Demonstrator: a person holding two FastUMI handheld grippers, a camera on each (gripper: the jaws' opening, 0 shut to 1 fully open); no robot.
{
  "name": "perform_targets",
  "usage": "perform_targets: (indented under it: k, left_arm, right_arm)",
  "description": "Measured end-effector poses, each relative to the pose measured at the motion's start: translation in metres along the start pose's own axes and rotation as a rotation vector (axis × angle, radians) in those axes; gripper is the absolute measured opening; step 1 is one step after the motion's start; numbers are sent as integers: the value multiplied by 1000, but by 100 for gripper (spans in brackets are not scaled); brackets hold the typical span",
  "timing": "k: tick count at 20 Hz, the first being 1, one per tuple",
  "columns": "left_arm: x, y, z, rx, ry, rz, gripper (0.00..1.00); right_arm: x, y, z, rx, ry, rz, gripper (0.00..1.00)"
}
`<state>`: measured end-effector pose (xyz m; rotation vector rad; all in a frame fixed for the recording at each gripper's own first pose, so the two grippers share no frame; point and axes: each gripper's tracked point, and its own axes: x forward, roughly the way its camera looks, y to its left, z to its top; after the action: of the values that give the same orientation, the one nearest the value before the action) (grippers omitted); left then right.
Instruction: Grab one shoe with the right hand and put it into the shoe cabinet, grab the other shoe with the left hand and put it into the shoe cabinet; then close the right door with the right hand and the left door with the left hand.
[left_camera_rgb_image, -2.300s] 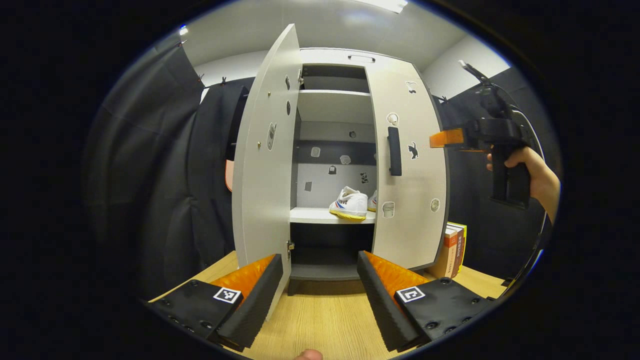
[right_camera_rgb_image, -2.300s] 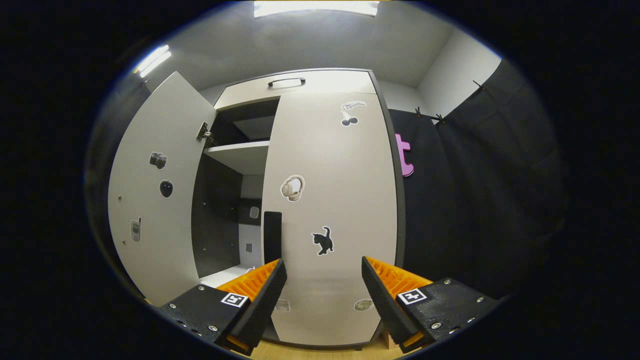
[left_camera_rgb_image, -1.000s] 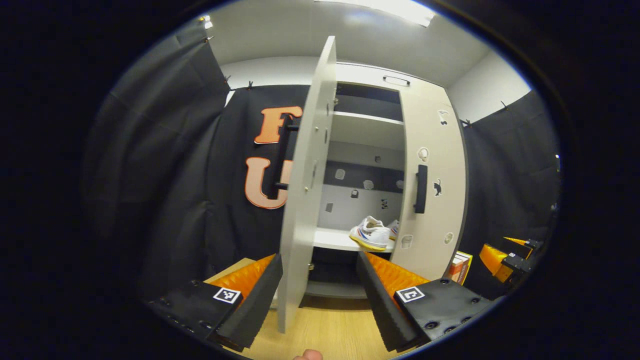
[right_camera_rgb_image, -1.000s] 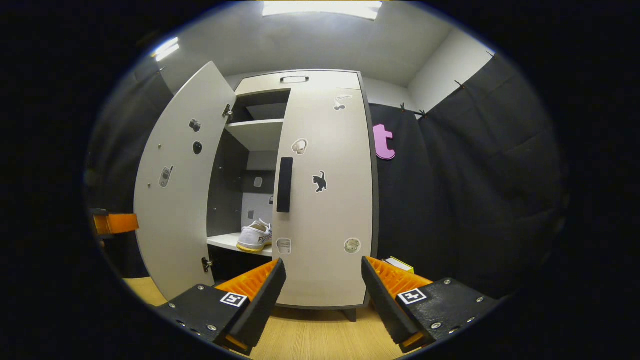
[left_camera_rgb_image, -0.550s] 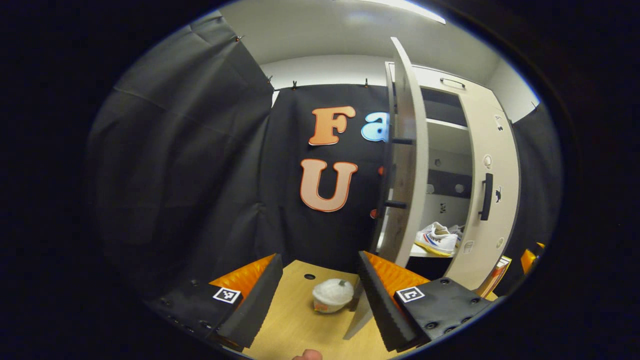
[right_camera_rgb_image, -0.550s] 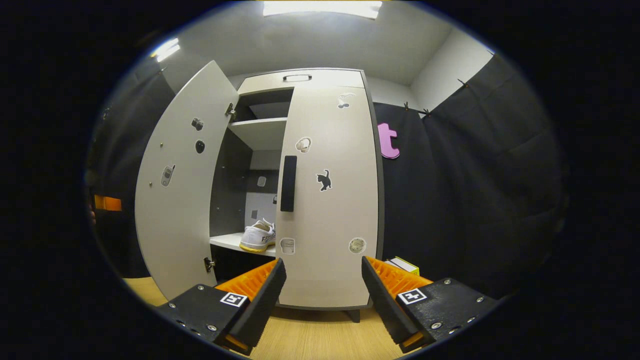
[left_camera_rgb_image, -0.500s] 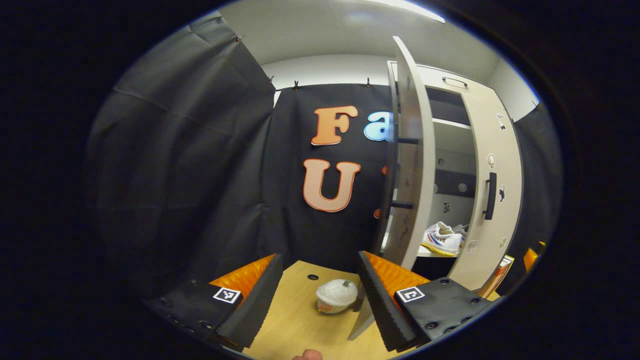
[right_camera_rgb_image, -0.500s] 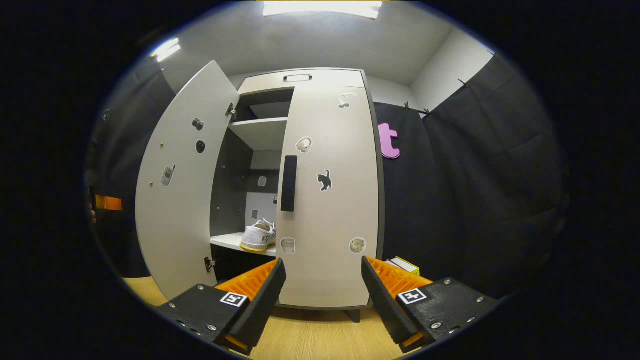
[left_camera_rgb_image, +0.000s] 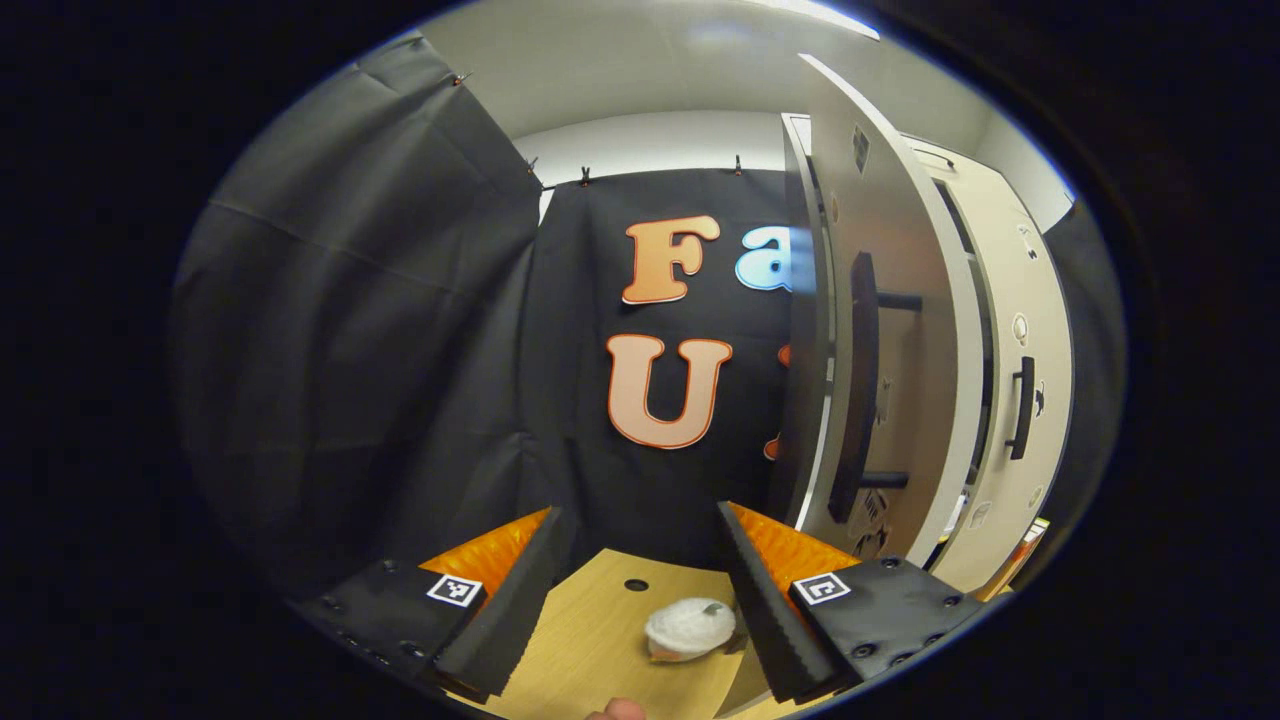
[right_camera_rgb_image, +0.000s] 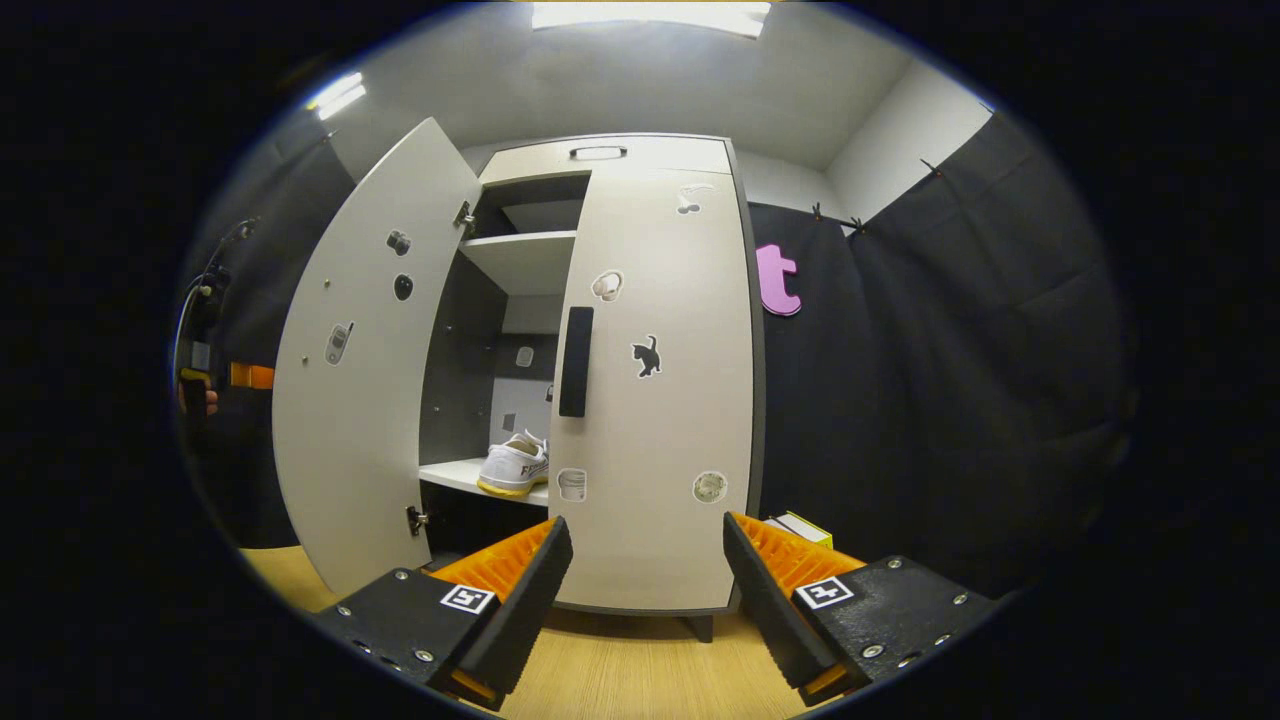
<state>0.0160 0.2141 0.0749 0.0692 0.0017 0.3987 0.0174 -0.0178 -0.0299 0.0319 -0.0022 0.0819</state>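
Observation:
The grey shoe cabinet (right_camera_rgb_image: 600, 152) stands on the wooden table. Its right door (right_camera_rgb_image: 660, 420) is shut and its left door (right_camera_rgb_image: 350, 400) stands wide open. A white shoe (right_camera_rgb_image: 515, 465) with a yellow sole sits on the middle shelf (right_camera_rgb_image: 450, 475). My right gripper (right_camera_rgb_image: 645, 525) is open and empty, well back from the right door. My left gripper (left_camera_rgb_image: 640, 520) is open and empty, on the outer side of the left door (left_camera_rgb_image: 880, 300), whose dark handle (left_camera_rgb_image: 858, 390) is up and to its right. In the right gripper view the left gripper (right_camera_rgb_image: 250, 376) peeks from behind that door.
A small white lidded cup (left_camera_rgb_image: 690, 628) lies on the table (left_camera_rgb_image: 590, 650) between my left fingers, near a round hole (left_camera_rgb_image: 636, 584). Books (right_camera_rgb_image: 795, 528) stand right of the cabinet. Black cloth walls close in on both sides.
My left gripper has swung round to the outer side of the left door, so the shelf and shoes have left its view. My right gripper has drawn back from the shut right door and then stayed put.

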Motion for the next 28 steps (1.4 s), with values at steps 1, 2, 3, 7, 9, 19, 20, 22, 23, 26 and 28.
perform_targets:
  k: [1,2,3,7,9,19,20,22,23,26,28]
  left_arm:
    - [3,-5,6,5,-13,-13,97]
    - [5,-13,10,13,-27,-27,97]
    - [5,-18,14,24,-40,-41,97]
    - [4,-27,19,51,-44,-58,95]
    - [1,-43,15,15,-21,-114,92]
    - [-11,-113,12,-20,-22,-256,94]
    - [-12,-120,9,-32,-17,-274,90]
    - [-12,-134,7,-51,-14,-300,99]
    - [-12,-141,7,-52,-17,-309,99]
    - [-7,-165,7,-68,-19,-345,99]
    - [-6,-185,3,-90,1,-394,98]
  right_arm:
    - [0,0,2,-1,-4,-1,93]
    - [0,-1,3,-3,-7,-2,93]
    - [0,-1,5,-5,-9,-2,93]
    - [-1,-3,8,-11,-22,-6,93]
    - [-2,-2,10,-8,-28,-3,93]
    - [-14,-10,13,-17,-27,-32,93]
    - [-15,-11,14,-19,-29,-36,93]
    - [-18,-13,16,-28,-35,-48,94]
    - [-19,-13,16,-31,-34,-52,94]
    - [-23,-15,16,-35,-33,-66,93]
    - [-24,-17,15,-39,-32,-79,93]
